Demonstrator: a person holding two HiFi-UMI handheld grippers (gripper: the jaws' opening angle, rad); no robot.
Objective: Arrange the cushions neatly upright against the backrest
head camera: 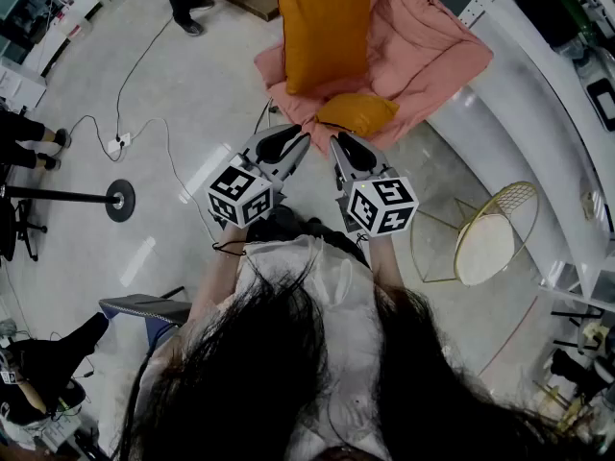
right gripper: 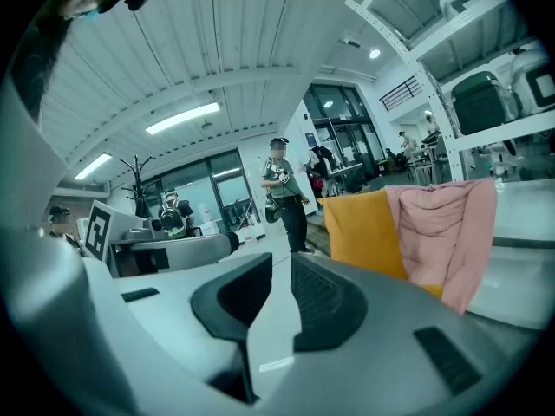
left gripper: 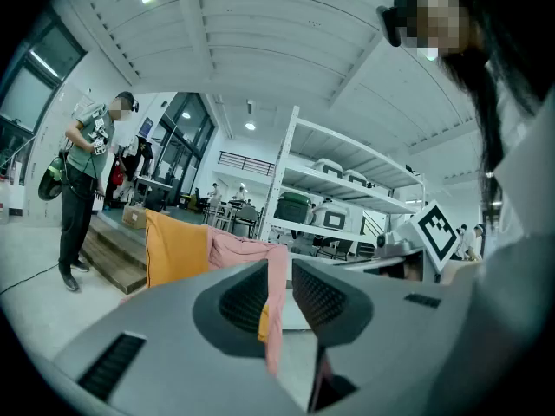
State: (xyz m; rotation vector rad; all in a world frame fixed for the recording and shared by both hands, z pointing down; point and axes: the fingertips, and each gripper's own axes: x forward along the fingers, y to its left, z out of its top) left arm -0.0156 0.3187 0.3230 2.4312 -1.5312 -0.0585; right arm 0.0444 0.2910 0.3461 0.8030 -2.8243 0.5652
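**— How far along are you with the chair?**

— About halfway, I'd say. The big orange cushion [head camera: 325, 27] stands upright against the backrest of the pink-draped armchair [head camera: 437, 51]. The small orange cushion [head camera: 357, 111] lies flat at the front edge of the seat, so that one is left to stand up beside or in front of the big one.

**— And your claws?**

— Both empty. My left gripper [head camera: 300, 140] has its jaws drawn together with only a sliver between the pads, and nothing in that sliver. My right gripper [head camera: 338, 142] is the same: nearly closed, holding nothing. They hang side by side just short of the small cushion, not touching it.

**— Any boxes or bins to mind?**

— None near the chair. On the white shelving [left gripper: 347, 167] behind it sit a dark crate [left gripper: 293, 206] and some pale lidded tubs [left gripper: 334, 167]; I can't see into any of them. A gold wire side table [head camera: 492, 233] stands to the right of the chair.
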